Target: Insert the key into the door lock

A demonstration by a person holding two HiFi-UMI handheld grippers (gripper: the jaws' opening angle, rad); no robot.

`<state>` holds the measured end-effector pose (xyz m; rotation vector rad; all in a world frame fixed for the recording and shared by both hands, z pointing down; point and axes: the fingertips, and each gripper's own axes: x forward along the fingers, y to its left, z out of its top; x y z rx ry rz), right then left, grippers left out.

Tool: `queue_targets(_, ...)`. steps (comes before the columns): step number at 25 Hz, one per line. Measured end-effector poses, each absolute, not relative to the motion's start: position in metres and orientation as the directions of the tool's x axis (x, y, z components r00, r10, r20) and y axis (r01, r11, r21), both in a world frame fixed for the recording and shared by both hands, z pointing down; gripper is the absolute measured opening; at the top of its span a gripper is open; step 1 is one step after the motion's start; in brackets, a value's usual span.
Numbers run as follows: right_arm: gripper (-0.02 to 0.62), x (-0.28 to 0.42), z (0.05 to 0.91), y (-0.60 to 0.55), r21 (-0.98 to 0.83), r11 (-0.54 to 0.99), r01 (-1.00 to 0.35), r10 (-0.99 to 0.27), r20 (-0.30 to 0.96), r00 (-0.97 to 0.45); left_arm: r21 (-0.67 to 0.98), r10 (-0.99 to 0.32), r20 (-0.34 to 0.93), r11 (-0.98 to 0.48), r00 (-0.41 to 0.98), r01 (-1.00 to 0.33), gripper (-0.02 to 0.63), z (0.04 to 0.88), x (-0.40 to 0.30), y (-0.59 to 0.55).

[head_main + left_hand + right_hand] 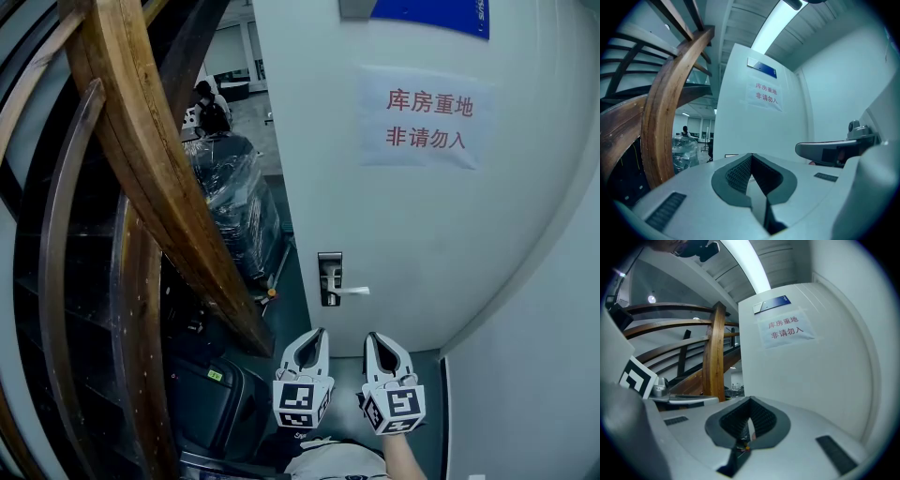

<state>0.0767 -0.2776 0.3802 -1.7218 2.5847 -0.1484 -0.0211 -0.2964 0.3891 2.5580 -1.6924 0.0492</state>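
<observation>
Left gripper (pixel 751 155): jaws closed, tips meeting, nothing between them. It points level at the white door (pixel 403 234), with the curved wooden stair rail (pixel 150 159) off to its left. Head view puts both grippers side by side, low in front of the door and apart from it, touching nothing. Lock (pixel 329 277): dark upright plate near the door's left edge, above and between the two grippers' tips. A pale lever handle (pixel 353 292) sticks out of it to the right; the keyhole itself is too small to make out. Right gripper (pixel 750 400): jaws closed. Pinched between the pads is a thin pale strip with a small orange-red bit at its base, which I read as the key (pixel 750 426) seen edge-on. The head view does not show it poking past the tips. Up and to the right, a paper sign (pixel 427 117) with red characters is stuck on the door. Judgement: approach stage, insertion not yet begun, key well short of the lock. Next move calls for the right gripper to go forward and a little leftward to the plate, blade lined up with the slot and square to the door face. Left gripper looks spare; it could steady the door if it swings. Risk: blade orientation unconfirmed from here.
</observation>
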Motion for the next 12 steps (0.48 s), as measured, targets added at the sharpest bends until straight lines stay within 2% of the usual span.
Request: queue_targets(12, 0.005, 0.0744, 0.3748, -0.2869, -0.076, 0.391, -0.917, -0.919, 0.019, -0.393, 0.042, -0.921, 0.050, -0.385, 0.387, -0.922, 0.003, 0.3832, -0.0242, -0.3061)
